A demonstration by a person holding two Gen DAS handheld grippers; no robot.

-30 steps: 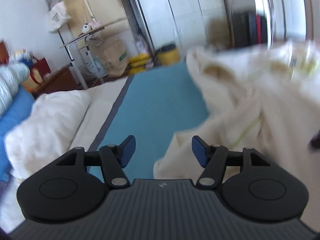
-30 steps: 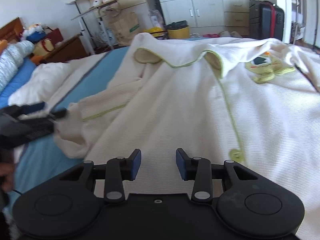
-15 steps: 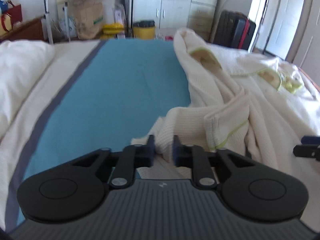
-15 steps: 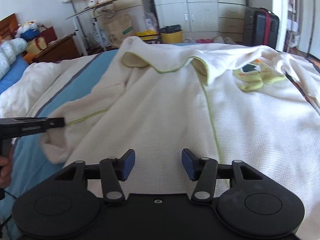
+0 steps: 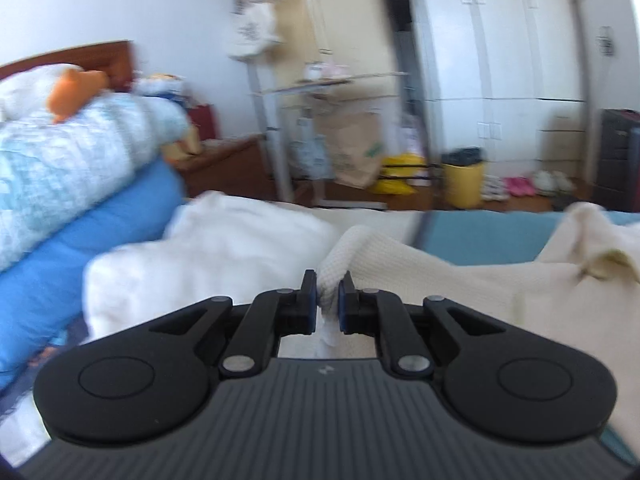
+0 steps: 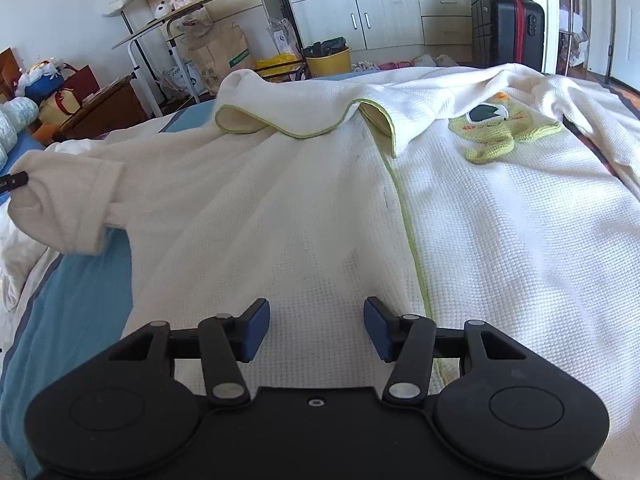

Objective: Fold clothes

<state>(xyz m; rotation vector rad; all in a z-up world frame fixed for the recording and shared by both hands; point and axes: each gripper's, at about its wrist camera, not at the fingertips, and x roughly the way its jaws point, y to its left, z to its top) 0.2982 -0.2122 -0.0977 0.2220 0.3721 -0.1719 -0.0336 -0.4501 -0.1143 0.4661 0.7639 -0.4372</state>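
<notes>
A bedroom: white wardrobes and a suitcase (image 6: 508,28) line the far wall, and a bed with a teal cover (image 6: 76,304) fills the foreground. The cream robe (image 6: 304,208) lies spread open across it, filling the middle and right of the right wrist frame, its green-trimmed collar near the top centre. The left hand-held gripper (image 5: 328,307) is pinched on the sleeve cuff (image 6: 68,204), which shows at the left edge of the right wrist frame, lifted clear of the cover. The right hand-held gripper (image 6: 316,330) hovers with jaws apart over the lower front panel, holding nothing. To do this well, I judge the sleeve should be drawn out taut and straight, then laid across the body along the shoulder line, while the right one pins the panel so the robe does not drag.
</notes>
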